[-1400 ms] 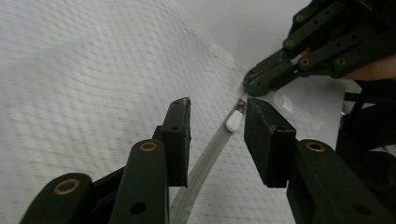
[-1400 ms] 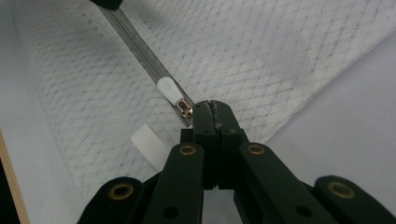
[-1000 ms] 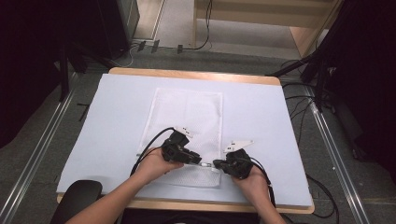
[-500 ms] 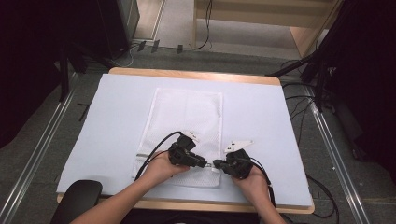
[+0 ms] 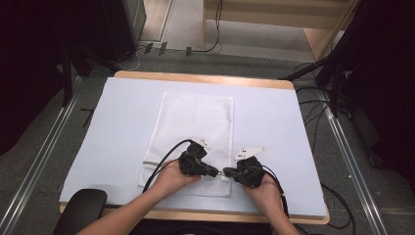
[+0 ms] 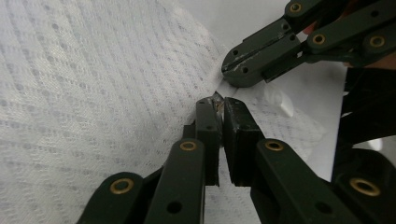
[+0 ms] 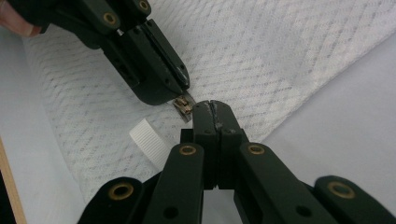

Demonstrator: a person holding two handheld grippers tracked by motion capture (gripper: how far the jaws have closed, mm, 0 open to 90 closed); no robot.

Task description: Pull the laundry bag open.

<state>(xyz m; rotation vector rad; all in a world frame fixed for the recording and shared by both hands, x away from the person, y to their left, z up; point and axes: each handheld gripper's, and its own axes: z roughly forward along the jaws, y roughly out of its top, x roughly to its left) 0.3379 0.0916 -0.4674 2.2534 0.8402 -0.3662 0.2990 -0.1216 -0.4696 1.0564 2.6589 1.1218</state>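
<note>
A white mesh bag [image 5: 193, 122] lies flat on the white-covered table [image 5: 112, 127]. Both grippers meet at its near right corner. My left gripper [image 6: 217, 103] has just been closing, and its tips pinch the small metal zipper pull [image 7: 183, 105]. In the high view the left gripper [image 5: 217, 172] points right, tip to tip with my right gripper [image 5: 226, 172]. The right gripper [image 7: 215, 106] is shut, its tips pinching the mesh bag's edge [image 7: 261, 126] right beside the pull. A white ribbed tab [image 7: 148, 138] lies on the mesh just below the pull.
The table's wooden edge [image 5: 205, 78] shows at the far side. A black chair armrest [image 5: 80, 208] sits at the near left corner. Cables [image 5: 313, 112] trail over the floor at the right, and metal rails [image 5: 44, 152] run along both sides.
My left hand has shifted a little to the right across the bag's near edge, up to the right gripper. The right hand has stayed put.
</note>
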